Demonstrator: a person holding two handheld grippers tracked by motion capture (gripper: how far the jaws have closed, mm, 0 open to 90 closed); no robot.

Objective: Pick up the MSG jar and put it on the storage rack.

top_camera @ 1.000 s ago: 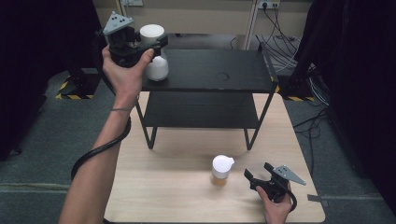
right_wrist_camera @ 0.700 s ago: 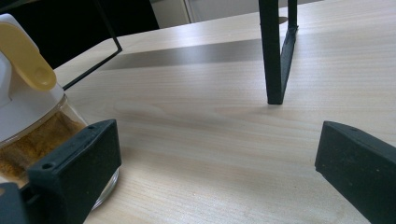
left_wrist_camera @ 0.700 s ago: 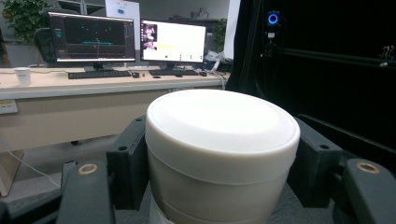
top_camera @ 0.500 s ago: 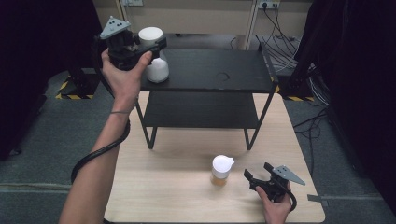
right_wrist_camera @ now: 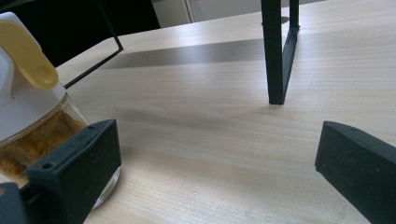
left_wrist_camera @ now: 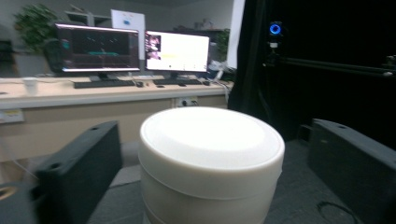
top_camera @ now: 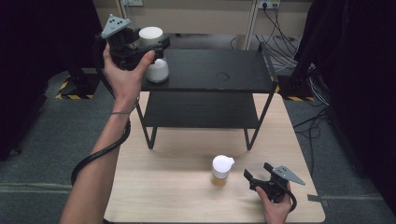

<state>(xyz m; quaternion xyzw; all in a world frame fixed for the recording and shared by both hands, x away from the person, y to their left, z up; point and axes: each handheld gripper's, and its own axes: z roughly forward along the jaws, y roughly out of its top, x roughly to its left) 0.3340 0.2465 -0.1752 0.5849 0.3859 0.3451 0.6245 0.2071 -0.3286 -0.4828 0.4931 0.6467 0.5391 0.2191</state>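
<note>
A white lidded jar (top_camera: 157, 71) stands on the left end of the black shelf's top board (top_camera: 219, 70). My left gripper (top_camera: 152, 43) is open around the jar's upper part. In the left gripper view the jar (left_wrist_camera: 210, 154) sits between the two jaws with a small gap on each side. A spice jar (top_camera: 221, 170) with a white cap and brown powder stands on the wooden table (top_camera: 177, 186). My right gripper (top_camera: 257, 171) rests open just to its right. In the right gripper view the spice jar (right_wrist_camera: 32, 116) is beside the left jaw, outside the right gripper (right_wrist_camera: 219, 135).
The black two-level shelf has a lower board (top_camera: 201, 109) and thin legs (right_wrist_camera: 276, 51) standing on the table. Cables lie on the floor at the back right (top_camera: 308, 70). A desk with monitors (left_wrist_camera: 135, 49) stands beyond the shelf.
The left gripper has shifted only slightly around the white jar. The right gripper and the spice jar have not moved.
</note>
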